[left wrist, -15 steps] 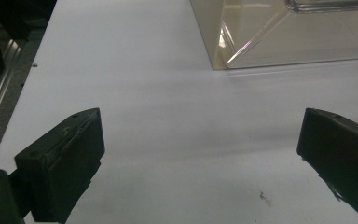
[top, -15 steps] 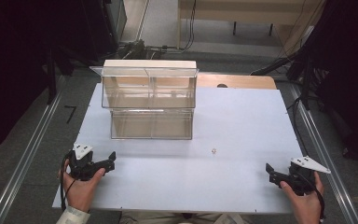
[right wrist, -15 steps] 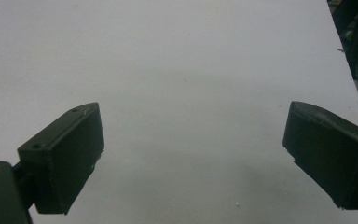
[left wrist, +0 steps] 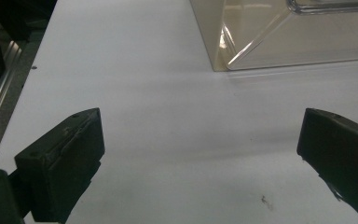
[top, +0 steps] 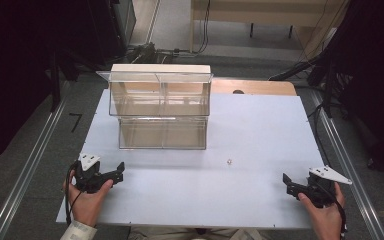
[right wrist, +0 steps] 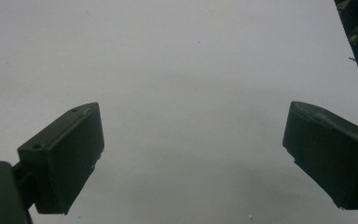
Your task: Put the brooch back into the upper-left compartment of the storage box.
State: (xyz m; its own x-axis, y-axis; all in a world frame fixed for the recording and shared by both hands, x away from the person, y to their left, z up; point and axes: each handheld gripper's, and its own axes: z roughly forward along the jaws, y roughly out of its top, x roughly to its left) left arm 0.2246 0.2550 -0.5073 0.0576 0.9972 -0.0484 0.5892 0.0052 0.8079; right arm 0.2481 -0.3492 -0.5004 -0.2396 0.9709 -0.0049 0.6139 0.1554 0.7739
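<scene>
High view: both at rest on the white desk [top: 260,130], left gripper [top: 111,174] and right gripper [top: 291,184] released and empty, well apart from the clear two-tier acrylic bin [top: 161,107] at the back; probably pre-start, next needing a forward reach.

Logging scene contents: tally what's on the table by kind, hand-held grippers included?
Clear bins: 2, stacked
Small white bit: 1
Hand-held grippers: 2, left and right, both open and empty
Total: 5
</scene>
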